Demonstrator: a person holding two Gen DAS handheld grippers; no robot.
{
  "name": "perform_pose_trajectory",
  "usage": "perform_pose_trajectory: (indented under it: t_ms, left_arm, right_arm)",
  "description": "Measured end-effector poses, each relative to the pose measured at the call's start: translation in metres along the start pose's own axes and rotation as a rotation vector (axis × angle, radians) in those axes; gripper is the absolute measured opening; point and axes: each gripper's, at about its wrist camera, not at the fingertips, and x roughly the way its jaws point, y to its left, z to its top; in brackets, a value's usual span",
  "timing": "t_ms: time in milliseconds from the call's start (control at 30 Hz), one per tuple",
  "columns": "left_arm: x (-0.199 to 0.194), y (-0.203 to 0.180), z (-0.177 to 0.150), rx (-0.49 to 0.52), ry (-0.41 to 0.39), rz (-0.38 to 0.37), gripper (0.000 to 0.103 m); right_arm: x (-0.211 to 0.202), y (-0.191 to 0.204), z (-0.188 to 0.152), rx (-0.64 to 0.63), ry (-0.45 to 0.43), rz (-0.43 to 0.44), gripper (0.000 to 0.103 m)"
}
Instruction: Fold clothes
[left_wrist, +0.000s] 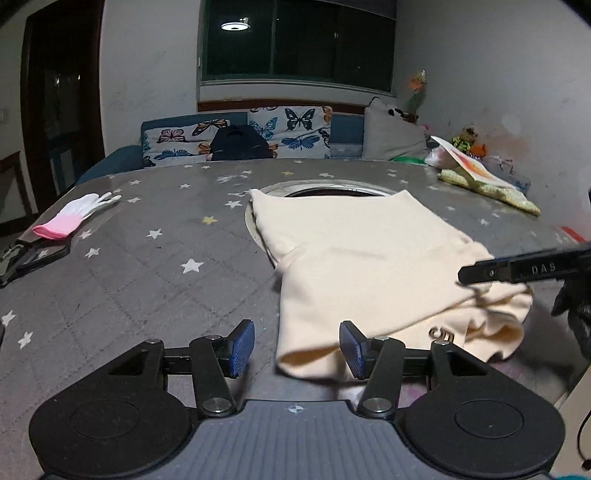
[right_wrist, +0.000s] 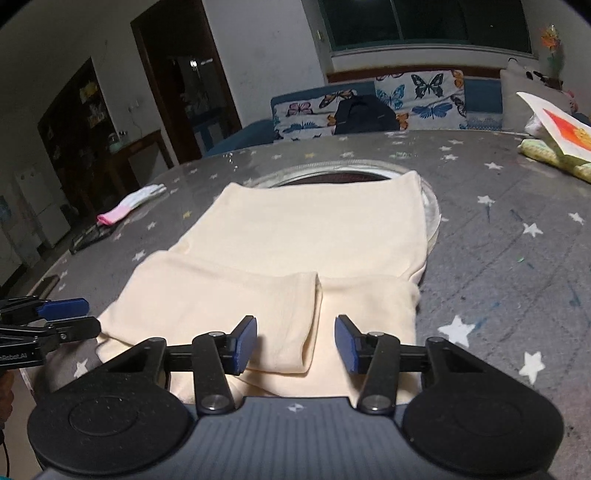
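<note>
Grey star-printed cloth covers the table (left_wrist: 147, 266), which has a round metal-rimmed opening (left_wrist: 325, 186) at its centre; behind it stand a sofa with butterfly-print cushions (left_wrist: 295, 133) and a dark window (left_wrist: 295, 40). On the table lies a cream garment (left_wrist: 362, 258), its far edge overlapping the opening and its near portion folded over itself, with a fold edge running toward the camera in the right wrist view (right_wrist: 314, 321). A small dark logo (left_wrist: 441, 334) shows near the garment's right front corner. Left gripper (left_wrist: 297, 349): jaws wide apart, blue pads (left_wrist: 242, 347) clear of any material, positioned above the garment's near left corner; nothing is held. Right gripper (right_wrist: 295, 345): jaws likewise spread wide, hovering over the folded near section with no cloth between the pads (right_wrist: 245, 343). In the left wrist view one finger of the right gripper enters from the right edge (left_wrist: 517, 271), over the garment. A white glove with a pink cuff (left_wrist: 74, 216) lies well apart at the table's left side, beside a dark flat item (left_wrist: 26, 258). A patterned cloth and an orange-printed sheet (left_wrist: 476, 170) rest at the far right.
</note>
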Motion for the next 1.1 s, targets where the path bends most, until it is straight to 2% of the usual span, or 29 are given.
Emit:
perform_pose_trajectory:
  t_ms: [67,133,267,367,500,567,633,733,967,1100]
  left_arm:
    - [0.002,-0.003,-0.003,0.027,0.004,0.000,0.054]
    - [0.005,-0.004,-0.005,0.042,0.009,-0.001,0.054]
    - [0.009,-0.001,-0.006,0.030,0.008,-0.013,0.054]
    - [0.010,0.004,-0.008,0.010,0.011,-0.045,0.045]
    - [0.008,0.005,-0.010,0.006,0.001,-0.063,0.041]
    - [0.006,0.006,-0.011,0.005,-0.003,-0.071,0.041]
    - [0.005,0.005,-0.012,0.014,-0.005,-0.074,0.041]
    - [0.005,0.005,-0.014,0.017,-0.007,-0.075,0.041]
    - [0.006,0.012,-0.013,-0.030,-0.013,-0.096,0.013]
    - [0.003,0.012,-0.013,-0.034,-0.025,-0.072,0.006]
  right_arm:
    - [0.001,0.003,0.000,-0.014,0.004,-0.009,0.036]
    - [0.001,0.003,0.000,-0.019,0.007,-0.019,0.023]
    - [-0.001,0.002,0.002,-0.012,0.015,-0.009,0.023]
    - [-0.001,0.004,0.002,-0.021,0.018,-0.007,0.025]
    - [0.001,0.008,0.002,-0.045,0.022,-0.017,0.026]
    - [0.002,0.009,0.003,-0.058,0.025,-0.026,0.023]
    - [0.003,0.011,0.004,-0.067,0.028,-0.031,0.015]
    - [0.001,0.012,0.005,-0.072,0.029,-0.030,0.015]
    - [0.005,0.012,0.006,-0.071,0.040,-0.031,0.019]
    - [0.001,0.018,0.008,-0.104,0.023,-0.031,0.007]
